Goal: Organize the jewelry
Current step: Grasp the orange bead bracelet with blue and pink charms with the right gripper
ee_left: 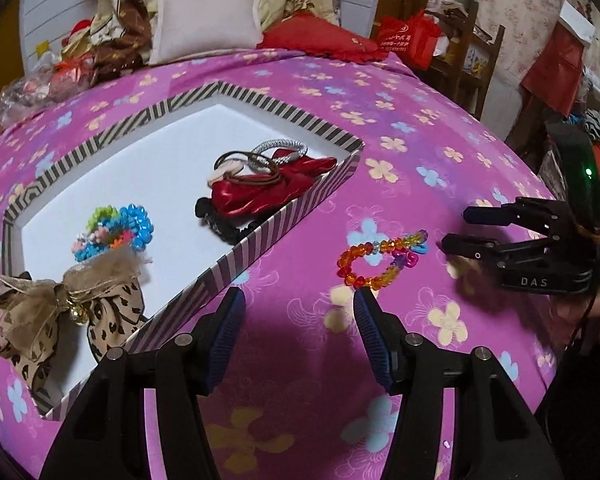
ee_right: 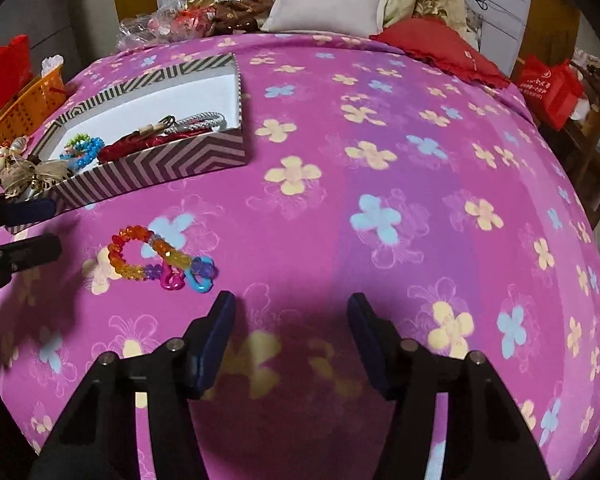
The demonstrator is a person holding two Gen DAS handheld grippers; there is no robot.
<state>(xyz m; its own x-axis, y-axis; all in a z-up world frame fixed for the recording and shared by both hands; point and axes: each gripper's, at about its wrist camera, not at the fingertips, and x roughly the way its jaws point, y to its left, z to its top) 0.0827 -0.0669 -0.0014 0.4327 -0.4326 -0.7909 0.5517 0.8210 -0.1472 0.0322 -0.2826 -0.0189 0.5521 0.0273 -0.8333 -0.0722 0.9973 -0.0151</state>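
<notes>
An orange and yellow bead bracelet (ee_left: 380, 256) with pink and blue clips lies on the purple flowered bed cover, right of the striped box (ee_left: 260, 236). In the box lie a blue bead bracelet (ee_left: 120, 228), a leopard bow (ee_left: 64, 312), a red bow (ee_left: 268, 188) and hair ties (ee_left: 276, 152). My left gripper (ee_left: 300, 300) is open and empty, its right finger just below the bracelet. My right gripper (ee_right: 292, 304) is open and empty, to the right of the bracelet (ee_right: 160, 260). It also shows in the left wrist view (ee_left: 456, 228). The box shows at upper left in the right wrist view (ee_right: 160, 168).
Pillows and a red cushion (ee_left: 320, 36) lie at the head of the bed. An orange basket (ee_right: 28, 108) stands left of the bed. A red bag (ee_right: 548, 88) and a wooden chair (ee_left: 472, 52) stand to the right.
</notes>
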